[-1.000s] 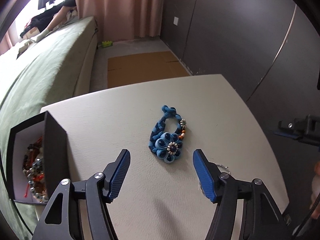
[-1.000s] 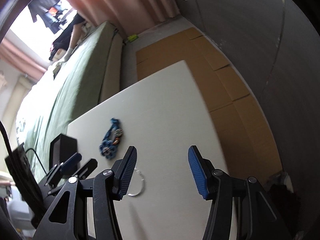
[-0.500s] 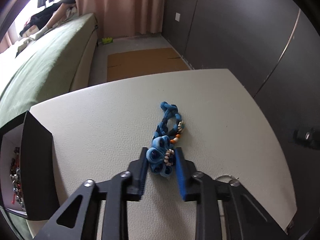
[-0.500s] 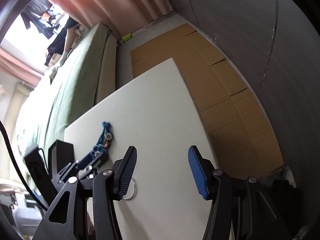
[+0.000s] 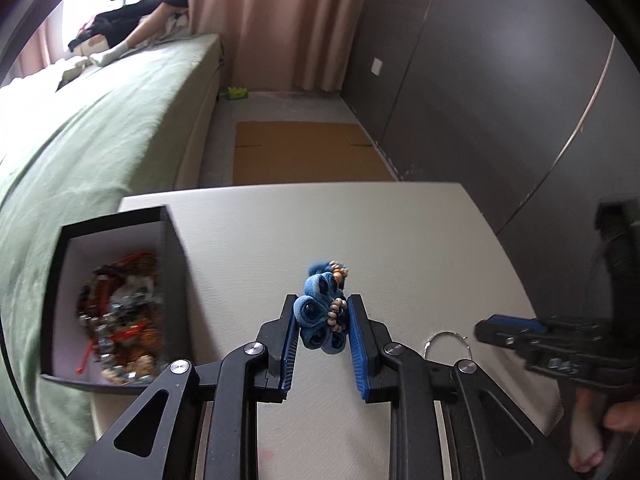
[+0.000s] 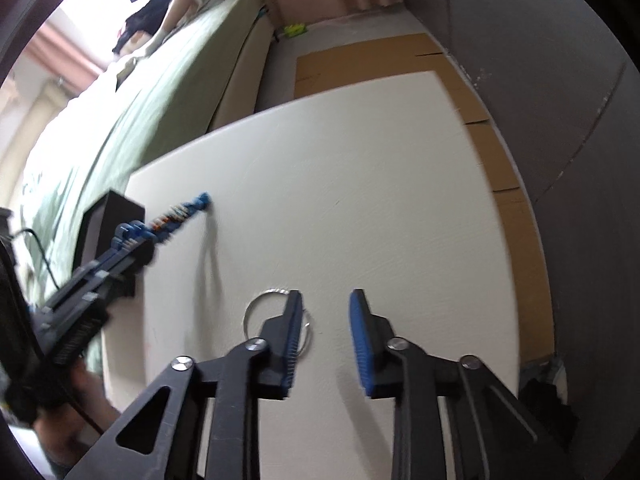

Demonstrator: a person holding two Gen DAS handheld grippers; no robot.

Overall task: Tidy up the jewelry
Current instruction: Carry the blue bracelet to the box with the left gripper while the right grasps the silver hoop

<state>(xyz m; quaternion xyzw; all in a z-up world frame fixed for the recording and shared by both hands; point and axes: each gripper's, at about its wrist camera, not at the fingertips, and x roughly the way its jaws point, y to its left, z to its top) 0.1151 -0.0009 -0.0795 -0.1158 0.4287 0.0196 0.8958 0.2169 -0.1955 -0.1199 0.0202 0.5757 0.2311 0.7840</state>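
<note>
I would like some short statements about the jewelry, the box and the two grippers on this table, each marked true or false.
1. The left gripper is clamped on the blue fabric bracelet. True.
2. The bracelet lies flat on the table. False: in the right wrist view it hangs in the air, casting a shadow.
3. The black box already holds beaded jewelry. True.
4. The right gripper holds the metal ring. False: the ring lies on the table, partly under one finger, with nothing between the pads.
5. The box stands to the right of the bracelet. False: left, in the left wrist view.
</note>
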